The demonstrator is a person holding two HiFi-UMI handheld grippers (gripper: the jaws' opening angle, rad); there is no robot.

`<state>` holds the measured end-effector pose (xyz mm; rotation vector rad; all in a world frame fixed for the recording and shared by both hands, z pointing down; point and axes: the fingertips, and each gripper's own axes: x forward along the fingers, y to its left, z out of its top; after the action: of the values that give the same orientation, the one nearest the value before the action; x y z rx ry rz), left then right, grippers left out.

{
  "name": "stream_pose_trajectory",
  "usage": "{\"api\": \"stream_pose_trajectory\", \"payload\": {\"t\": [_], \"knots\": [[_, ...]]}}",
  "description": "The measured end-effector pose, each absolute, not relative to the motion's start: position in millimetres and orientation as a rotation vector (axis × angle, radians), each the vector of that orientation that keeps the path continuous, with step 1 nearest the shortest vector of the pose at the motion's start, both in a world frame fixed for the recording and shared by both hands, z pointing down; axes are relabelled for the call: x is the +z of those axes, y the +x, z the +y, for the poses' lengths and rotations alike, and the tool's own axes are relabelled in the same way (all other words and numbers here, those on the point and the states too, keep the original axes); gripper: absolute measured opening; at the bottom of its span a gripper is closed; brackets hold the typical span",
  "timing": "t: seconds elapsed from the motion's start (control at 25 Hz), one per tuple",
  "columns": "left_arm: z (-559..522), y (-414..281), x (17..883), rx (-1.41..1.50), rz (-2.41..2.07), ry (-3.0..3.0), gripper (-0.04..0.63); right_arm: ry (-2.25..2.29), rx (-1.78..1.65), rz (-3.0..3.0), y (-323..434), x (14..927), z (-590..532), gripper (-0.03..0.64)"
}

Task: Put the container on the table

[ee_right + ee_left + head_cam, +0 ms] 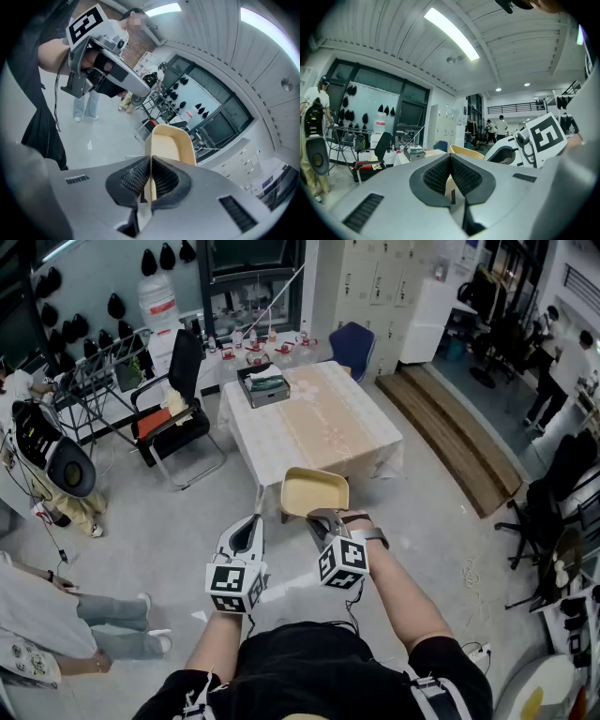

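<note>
A shallow beige container (pixel 314 493) hangs in the air in front of the near edge of the table (pixel 328 423), which has a pale patterned cloth. My right gripper (pixel 321 519) is shut on its near wall. The right gripper view shows the pads (pixel 161 180) pinching that thin wall, and the container (pixel 171 145) stretches away from the jaws. My left gripper (pixel 251 529) is beside it on the left, shut and with nothing in it; its jaws (pixel 451 171) meet with no gap. The left gripper view catches the container's rim (pixel 466 151) and the right gripper (pixel 536 138) just past the jaws.
A grey box (pixel 265 387) stands at the table's far end. A black office chair (pixel 178 399) is left of the table and a blue chair (pixel 352 345) behind it. A wooden platform (pixel 459 437) runs along the right. People stand and sit at the left (pixel 56 615).
</note>
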<state>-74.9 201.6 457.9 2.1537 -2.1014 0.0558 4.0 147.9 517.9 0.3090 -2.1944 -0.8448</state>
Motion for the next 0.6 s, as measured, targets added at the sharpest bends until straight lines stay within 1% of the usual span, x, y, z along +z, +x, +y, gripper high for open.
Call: {"api": "stream_pose_trajectory", "payload": {"t": [0.6], "knots": [[199.6,-100.4,459.0,0.05,-2.057,2.199,0.014,0.377,-0.782,-2.214,-26.5,513.2,142.2,0.026]]}}
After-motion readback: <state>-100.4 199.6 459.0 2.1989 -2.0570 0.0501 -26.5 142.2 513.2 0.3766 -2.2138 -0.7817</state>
